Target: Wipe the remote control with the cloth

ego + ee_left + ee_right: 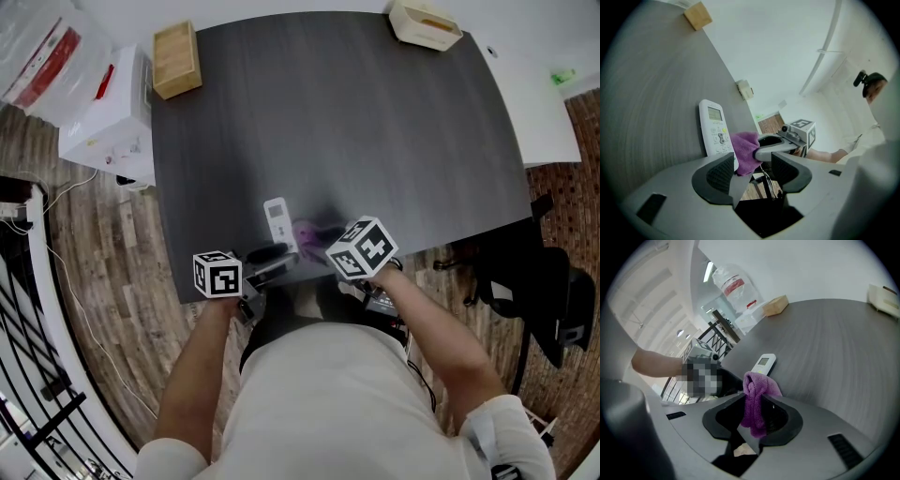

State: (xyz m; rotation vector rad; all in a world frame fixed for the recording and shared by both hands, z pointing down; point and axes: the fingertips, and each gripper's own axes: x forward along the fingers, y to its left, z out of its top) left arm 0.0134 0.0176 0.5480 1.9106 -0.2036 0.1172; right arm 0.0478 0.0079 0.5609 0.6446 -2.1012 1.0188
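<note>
So we've got the remote (278,223) lying flat, face up, close to the near edge of the table (375,141), screen end pointing far. That makes sense to us, since the whole button face is exposed for wiping. The right gripper (756,405) is clenched on a bunched fold of the purple cloth (309,232), so a fat wad sticks out past the tips. It sits right at the remote's right edge; we can't tell whether it's actually touching. The left gripper (751,165) has its jaws spread wide with nothing pinched, parked by the remote's near end. Our guess is it's there to steady the remote so it doesn't skate around once the rubbing starts. A wood box (176,58) and a beige box (424,23) sit way off at the far edge, out of the way. As for writing, nothing is legible: the remote's buttons are too small, the red label on the bag (42,56) to the left is a blur, and the cubes only carry square markers.
</note>
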